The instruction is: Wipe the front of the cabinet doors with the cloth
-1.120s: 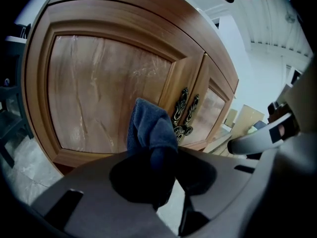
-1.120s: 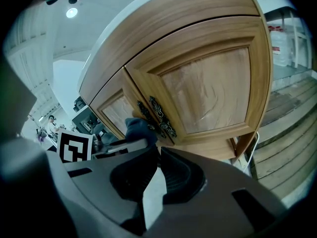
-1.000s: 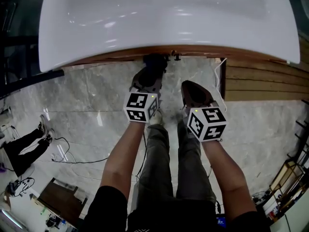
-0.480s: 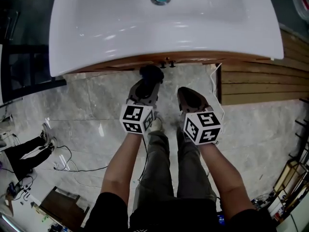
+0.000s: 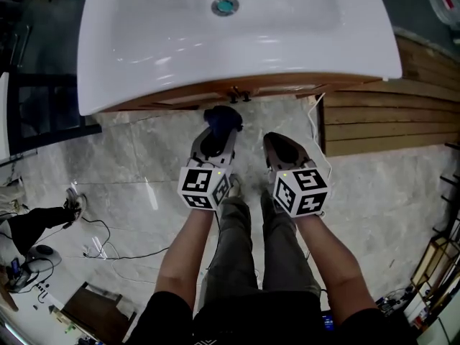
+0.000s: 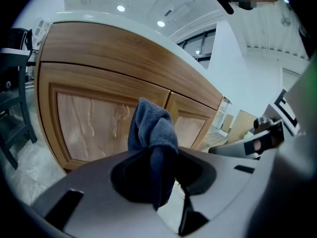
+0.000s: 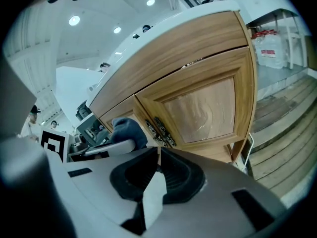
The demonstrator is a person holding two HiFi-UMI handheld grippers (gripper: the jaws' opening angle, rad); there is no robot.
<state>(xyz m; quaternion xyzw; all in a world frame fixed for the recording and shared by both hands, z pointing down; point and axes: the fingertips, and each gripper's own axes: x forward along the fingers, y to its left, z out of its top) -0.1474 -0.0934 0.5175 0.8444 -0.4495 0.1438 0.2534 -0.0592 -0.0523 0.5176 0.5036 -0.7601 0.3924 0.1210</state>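
Our left hand-held gripper [image 5: 218, 131] is gripping the dark blue cloth [image 6: 151, 128]. Its jaws are closing tight on a bunched fold, so the rest of the fabric is standing up beyond the fingertips in a soft lump. Our right hand-held gripper [image 7: 157, 155] is hanging just to the right of it, about level with it, and its jaws are pressing together with nothing between them.

We are holding both out in front of us above our trousered legs [image 5: 248, 243], with our bare forearms [image 5: 188, 243] reaching forward. We are standing on a pale grey marbled floor [image 5: 129, 157].

Just past the grippers, the cabinet doors [image 7: 198, 108] are facing us. They are two wooden doors with lighter inset panels, closed and meeting at a centre seam, where dark ornate handles [image 7: 161, 130] are sitting side by side. The cloth is sitting in front of the left door, close to that seam. In the head view it is lying just on our side of the cabinet's top edge. We are not able to tell whether it is touching the wood.

Above the doors, a white sink [image 5: 237, 49] is spreading wide across the cabinet top and overhanging it. Its drain [image 5: 225, 6] is showing near the far edge. Farther right, brown wooden planks [image 5: 388, 121] are running alongside the cabinet.
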